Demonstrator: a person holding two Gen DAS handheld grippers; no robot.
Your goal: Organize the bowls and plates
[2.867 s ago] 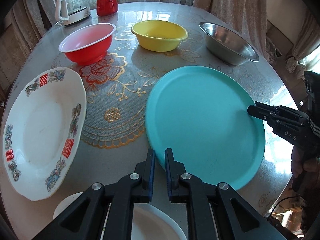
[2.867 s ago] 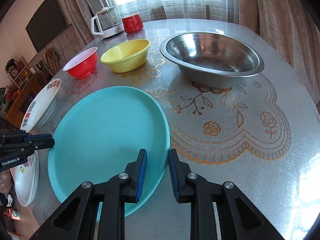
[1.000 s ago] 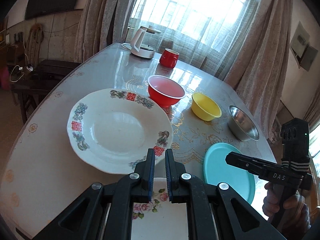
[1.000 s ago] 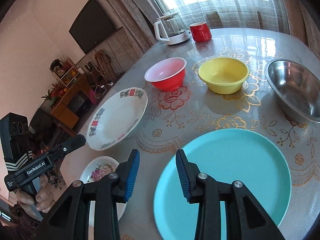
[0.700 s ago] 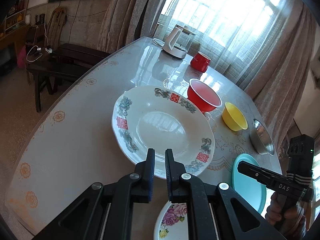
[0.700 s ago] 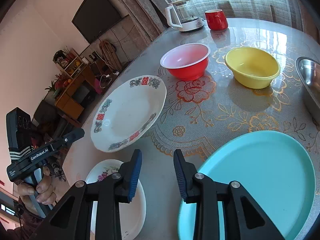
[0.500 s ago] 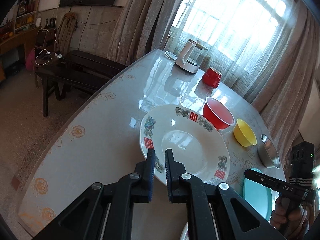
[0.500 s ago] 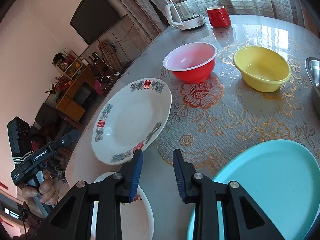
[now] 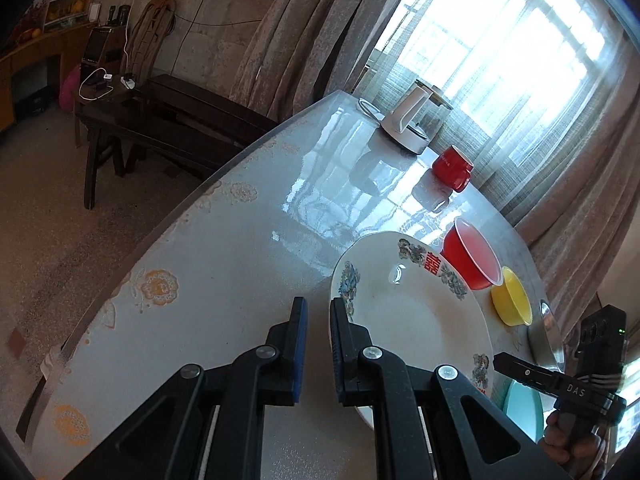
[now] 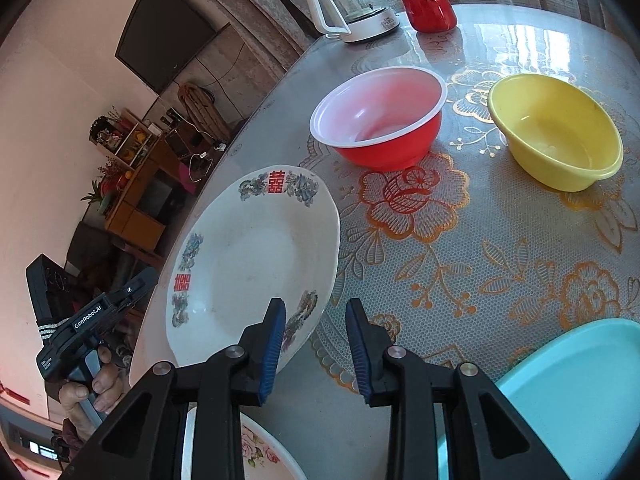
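Note:
A large white plate (image 10: 256, 264) with red characters and floral rim lies at the table's left side; it also shows in the left wrist view (image 9: 412, 312). My left gripper (image 9: 318, 320) is open by a narrow gap and empty, at that plate's left rim. My right gripper (image 10: 316, 320) is open and empty over the plate's near right rim. A teal plate (image 10: 560, 396) lies at lower right, a small flowered plate (image 10: 256, 452) under my right gripper. A red bowl (image 10: 380, 116), a yellow bowl (image 10: 556, 132) and a steel bowl (image 9: 550, 340) stand beyond.
A white kettle (image 10: 352, 4) and a red mug (image 10: 428, 6) stand at the far end of the table. The table's curved left edge (image 9: 160, 236) drops to the floor. A dark bench (image 9: 160, 128) and a wooden shelf (image 10: 136, 184) stand off to the left.
Both grippers swung left from the teal plate toward the large white plate. My left gripper's narrow gap stays the same. My right gripper opened wider.

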